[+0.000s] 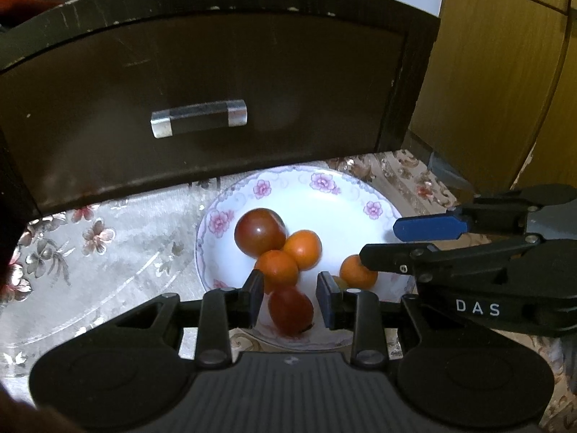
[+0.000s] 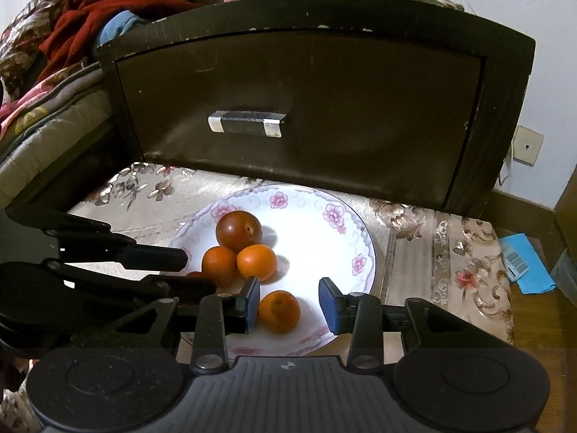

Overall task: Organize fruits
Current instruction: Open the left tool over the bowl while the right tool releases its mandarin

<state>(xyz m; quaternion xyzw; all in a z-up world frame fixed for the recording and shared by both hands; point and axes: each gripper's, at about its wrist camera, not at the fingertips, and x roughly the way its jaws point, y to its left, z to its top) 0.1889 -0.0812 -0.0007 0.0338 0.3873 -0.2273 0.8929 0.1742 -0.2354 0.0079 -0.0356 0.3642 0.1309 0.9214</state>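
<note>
Down at the bottom centre of the left wrist view, the left gripper [image 1: 288,297] sits with its jaws spread wide around a small red tomato [image 1: 290,311] near the lower rim of the floral plate [image 1: 326,189], pads on either side but not touching it as far as I can tell. Right above it there's a little pile: two orange fruits [image 1: 302,249] pressed together and a bigger dark red one [image 1: 259,231] behind them. Over in the right wrist view, the right gripper [image 2: 289,299] is also wide open, framing a lone orange fruit [image 2: 278,311] at lower centre of the frame, closer to its left pad. Plate sits on a flowery cloth [image 2: 465,252] in front of a dark drawer front [image 2: 303,108]. Looks to me like the grab stage, both claws lined up, nothing held yet. Next move probably calls for a gentle squeeze, since these things are round and likely to roll or squish.
</note>
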